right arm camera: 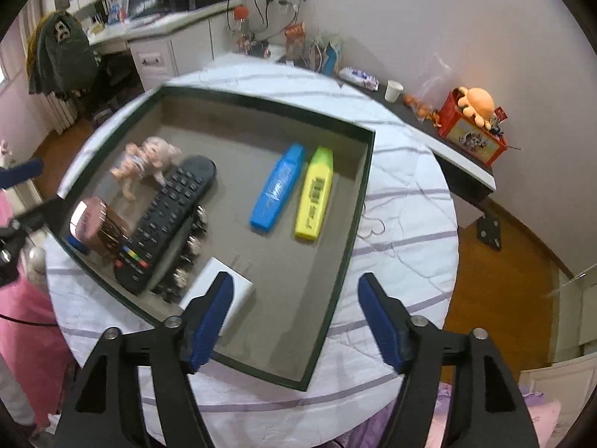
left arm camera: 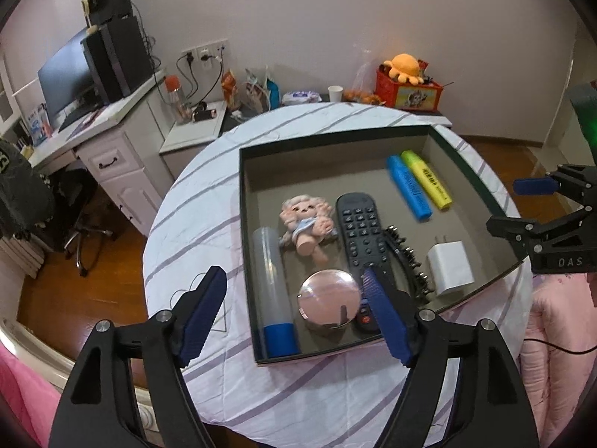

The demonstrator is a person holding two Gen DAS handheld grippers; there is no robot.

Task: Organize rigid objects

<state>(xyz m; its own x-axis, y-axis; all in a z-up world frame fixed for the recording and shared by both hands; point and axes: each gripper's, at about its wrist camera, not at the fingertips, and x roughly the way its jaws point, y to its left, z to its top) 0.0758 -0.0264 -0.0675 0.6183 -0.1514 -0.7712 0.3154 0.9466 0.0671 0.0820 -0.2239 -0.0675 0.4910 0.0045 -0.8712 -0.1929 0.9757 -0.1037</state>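
Both grippers, left (left arm camera: pixel 294 311) and right (right arm camera: pixel 294 319), gape empty above the tray (left arm camera: pixel 248 261); we judge its 2 highlighters (right arm camera: pixel 293 192) paired deliberately, remote (left arm camera: pixel 360 235) probably sorted.

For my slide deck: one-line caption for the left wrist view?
Open left gripper hovers over a box holding remote, highlighters, doll and charger.
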